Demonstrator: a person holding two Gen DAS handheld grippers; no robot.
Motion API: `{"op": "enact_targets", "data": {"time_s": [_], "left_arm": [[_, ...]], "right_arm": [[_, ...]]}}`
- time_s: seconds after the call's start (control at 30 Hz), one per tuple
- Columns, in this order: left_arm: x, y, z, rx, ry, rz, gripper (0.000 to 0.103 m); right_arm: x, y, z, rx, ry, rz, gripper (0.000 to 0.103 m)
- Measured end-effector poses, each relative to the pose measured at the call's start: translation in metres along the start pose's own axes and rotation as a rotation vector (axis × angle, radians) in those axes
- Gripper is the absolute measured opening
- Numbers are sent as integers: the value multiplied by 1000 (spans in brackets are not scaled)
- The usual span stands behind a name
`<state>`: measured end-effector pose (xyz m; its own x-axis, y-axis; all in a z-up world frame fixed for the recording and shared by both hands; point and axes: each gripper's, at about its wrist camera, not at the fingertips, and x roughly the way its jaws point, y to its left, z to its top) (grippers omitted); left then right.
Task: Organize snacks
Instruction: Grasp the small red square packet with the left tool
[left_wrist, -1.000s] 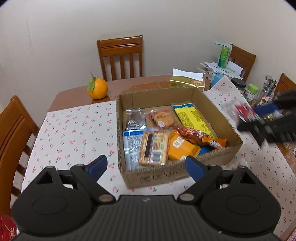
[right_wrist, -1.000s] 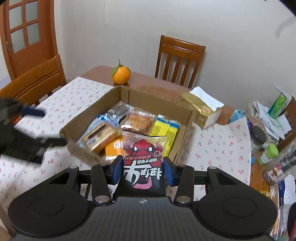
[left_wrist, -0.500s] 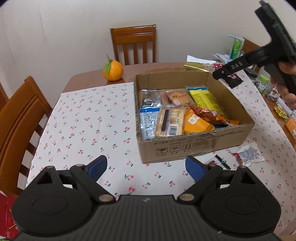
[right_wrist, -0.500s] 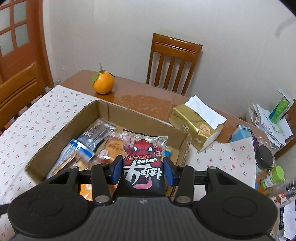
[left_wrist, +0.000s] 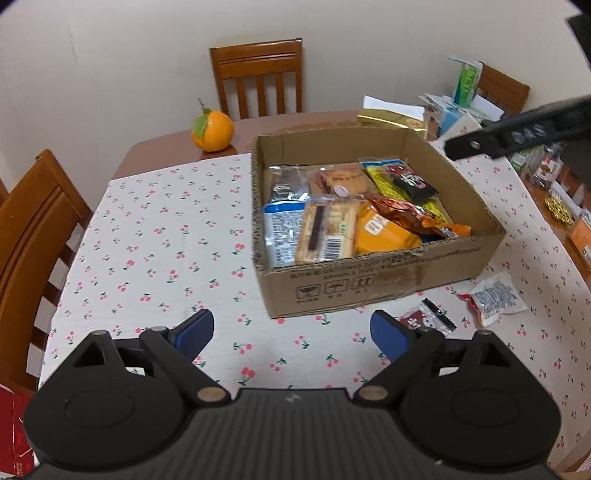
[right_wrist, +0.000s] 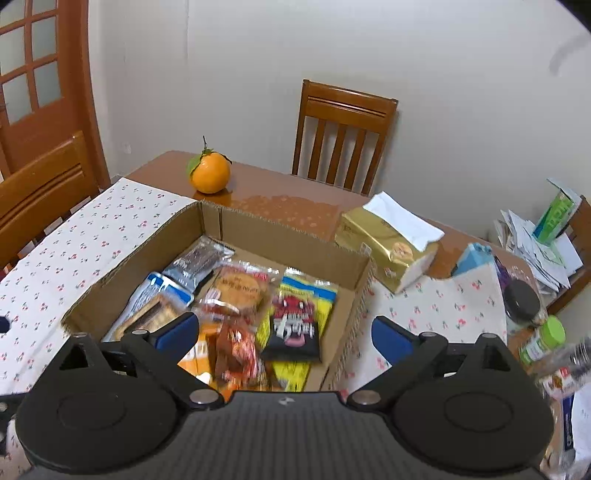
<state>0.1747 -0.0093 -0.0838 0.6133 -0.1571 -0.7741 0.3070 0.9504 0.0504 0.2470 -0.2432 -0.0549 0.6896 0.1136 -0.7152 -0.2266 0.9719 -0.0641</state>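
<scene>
Drop-off step: right gripper (right_wrist: 282, 334) jaws just sprung wide, nothing between them; black snack packet (right_wrist: 293, 326) lying on the yellow bag inside the cardboard box (left_wrist: 373, 291). Left gripper (left_wrist: 291, 334) spread, empty. Next, probably: fetching 1 of 2 packets (left_wrist: 493, 297) on the cherry-print tablecloth (left_wrist: 155, 251) beside the box. Wooden chairs, an orange (left_wrist: 212, 131), cluttered far end.

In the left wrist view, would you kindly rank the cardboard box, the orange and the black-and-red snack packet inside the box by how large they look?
1. cardboard box
2. black-and-red snack packet
3. orange, close to the packet and farther away, so unsure
</scene>
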Motion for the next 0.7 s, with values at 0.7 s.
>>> {"op": "enact_targets", "data": {"time_s": [0.7], "left_arm": [[1, -7, -10, -35, 17, -17, 92]], "right_arm": [[28, 6, -117, -24, 202, 186, 103]]}}
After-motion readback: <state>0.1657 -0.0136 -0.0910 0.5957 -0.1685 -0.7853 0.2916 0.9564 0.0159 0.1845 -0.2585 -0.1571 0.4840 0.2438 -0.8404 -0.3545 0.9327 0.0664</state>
